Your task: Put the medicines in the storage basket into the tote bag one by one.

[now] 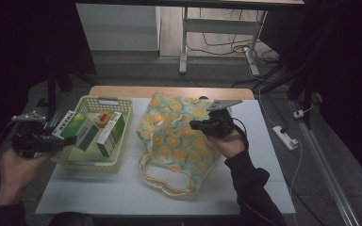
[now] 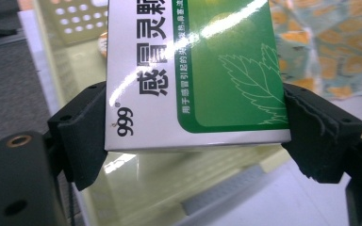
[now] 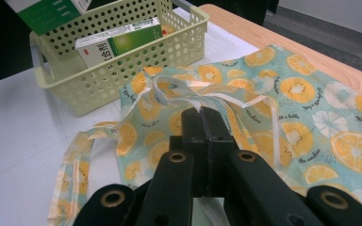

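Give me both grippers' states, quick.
Left gripper: shut on the green-and-white cardboard medicine box.
Right gripper: shut, pinching the rim of the fruit-print cloth bag.

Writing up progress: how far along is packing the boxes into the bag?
Nothing looks packed yet. In hand: the left gripper holds a green box above the basket; the right gripper pinches the bag. Left: another box in the basket.

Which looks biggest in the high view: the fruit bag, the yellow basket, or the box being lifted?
1. Fruit-print bag, the largest.
2. Yellow basket, a bit smaller.
3. Green-and-white box held in the left hand-held gripper, by far the smallest, though raised nearer the camera.
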Available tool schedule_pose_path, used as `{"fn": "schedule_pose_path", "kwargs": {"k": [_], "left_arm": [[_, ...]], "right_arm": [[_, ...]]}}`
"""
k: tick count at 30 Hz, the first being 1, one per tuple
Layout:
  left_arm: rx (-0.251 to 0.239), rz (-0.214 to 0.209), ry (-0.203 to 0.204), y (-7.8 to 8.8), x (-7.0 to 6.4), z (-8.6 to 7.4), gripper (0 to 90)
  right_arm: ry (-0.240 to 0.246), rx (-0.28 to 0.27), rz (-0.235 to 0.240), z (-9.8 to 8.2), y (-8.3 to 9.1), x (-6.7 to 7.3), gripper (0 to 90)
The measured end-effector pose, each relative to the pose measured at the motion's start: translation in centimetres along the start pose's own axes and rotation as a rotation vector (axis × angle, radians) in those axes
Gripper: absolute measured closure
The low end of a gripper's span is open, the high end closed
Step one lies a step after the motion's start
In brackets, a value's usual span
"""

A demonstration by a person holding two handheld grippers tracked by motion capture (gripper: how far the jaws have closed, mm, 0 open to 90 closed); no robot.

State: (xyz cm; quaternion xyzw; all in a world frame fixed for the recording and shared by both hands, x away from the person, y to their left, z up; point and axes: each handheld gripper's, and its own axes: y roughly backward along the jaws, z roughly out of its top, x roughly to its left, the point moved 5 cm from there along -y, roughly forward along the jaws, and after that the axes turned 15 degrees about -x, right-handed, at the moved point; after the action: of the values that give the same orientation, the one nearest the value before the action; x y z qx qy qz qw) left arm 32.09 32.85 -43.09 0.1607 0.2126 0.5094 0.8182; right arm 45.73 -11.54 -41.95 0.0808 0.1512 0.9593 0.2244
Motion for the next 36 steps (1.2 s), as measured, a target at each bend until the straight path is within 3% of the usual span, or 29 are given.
{"fn": "schedule_pose_path", "kwargs": {"k": [7,16,36], "left_arm": [[0.002,-0.063,-0.021,0.1,-2.0,0.2,17.3],[0.014,-0.153,-0.053,-1.1,-5.0,0.2,17.3],[0.09,-0.341,-0.131,-6.4,-11.9,-0.3,17.3]], "right_arm": [[0.0,-0.004,-0.002,0.1,0.1,0.0,90.0],[-0.002,-0.006,-0.005,0.0,0.0,-0.1,90.0],[-0.003,-0.006,-0.011,-0.1,0.0,-0.2,90.0]]}}
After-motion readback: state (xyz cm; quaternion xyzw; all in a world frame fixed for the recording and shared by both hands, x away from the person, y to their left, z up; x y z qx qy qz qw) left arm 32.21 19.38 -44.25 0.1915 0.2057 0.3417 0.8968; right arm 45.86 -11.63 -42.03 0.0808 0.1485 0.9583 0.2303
